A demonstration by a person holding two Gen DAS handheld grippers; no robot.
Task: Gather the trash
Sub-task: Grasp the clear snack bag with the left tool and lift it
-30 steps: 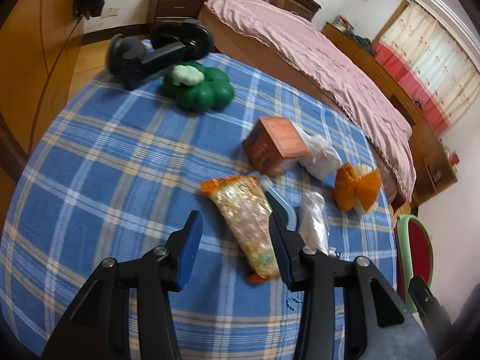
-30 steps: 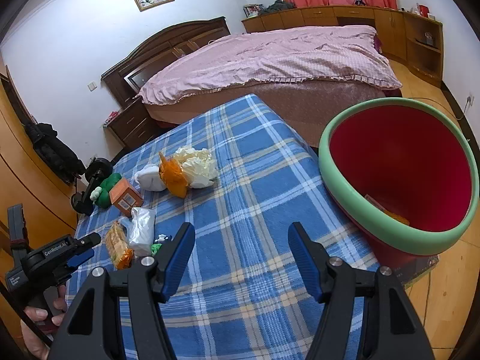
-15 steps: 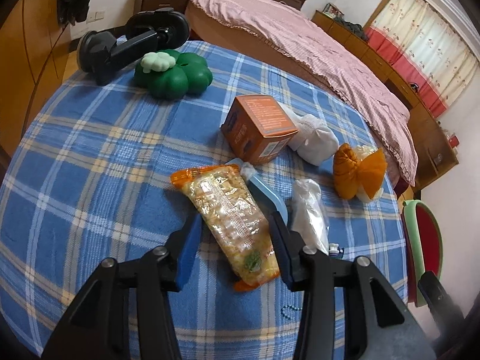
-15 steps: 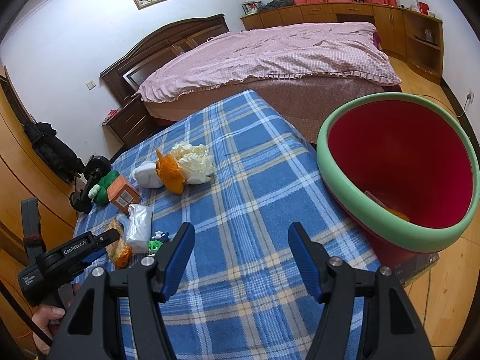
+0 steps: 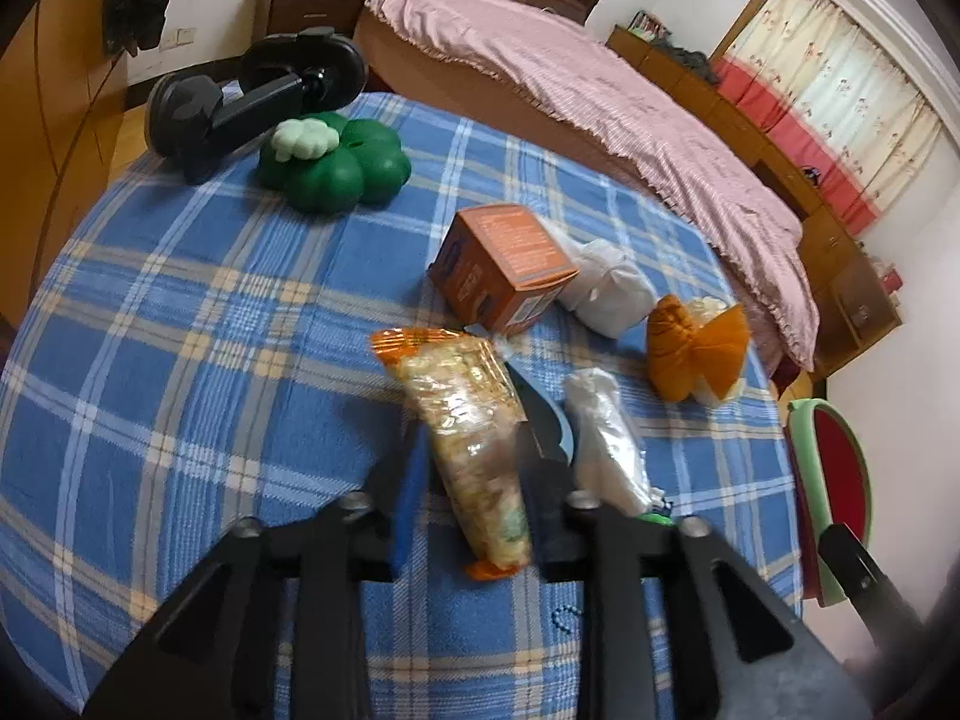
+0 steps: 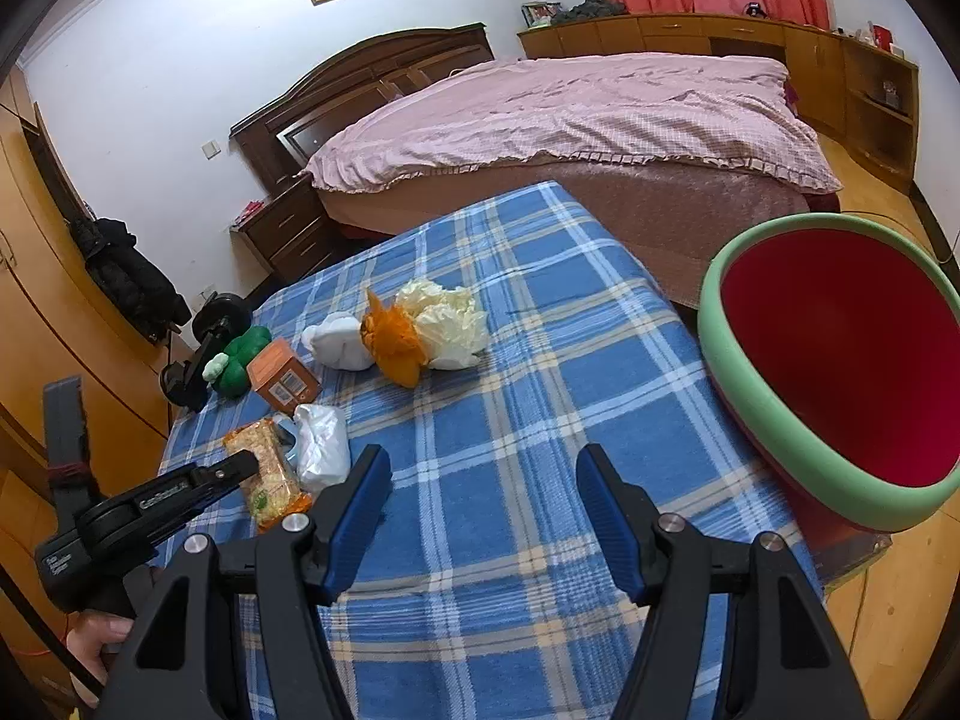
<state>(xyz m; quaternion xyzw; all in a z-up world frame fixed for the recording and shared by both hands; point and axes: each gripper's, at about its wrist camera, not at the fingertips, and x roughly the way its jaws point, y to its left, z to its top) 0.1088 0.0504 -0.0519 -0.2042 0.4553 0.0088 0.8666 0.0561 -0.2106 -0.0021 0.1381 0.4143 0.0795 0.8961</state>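
Observation:
A clear snack packet (image 5: 468,432) with orange ends lies on the blue plaid table (image 5: 180,330). My left gripper (image 5: 474,468) straddles its near half, jaws closing, pads close beside it but not clearly pressing. Beside the packet lie a crumpled white plastic bag (image 5: 606,438), an orange carton (image 5: 504,267), a white wad (image 5: 606,294) and an orange and yellow wrapper (image 5: 696,354). My right gripper (image 6: 483,492) hangs open over bare cloth, nothing between its fingers. A red bin with a green rim (image 6: 780,438) stands off the table's right edge.
A green clover-shaped toy (image 5: 336,168) and a black suction mount (image 5: 252,102) sit at the table's far left corner. A blue object (image 5: 558,426) shows from under the packet. A bed with a pink cover (image 6: 570,114) stands behind the table. A hand (image 6: 96,642) holds the left gripper.
My left gripper has come forward over the snack packet, which now lies between its fingers, and the fingers stand closer together. The right gripper has hardly moved.

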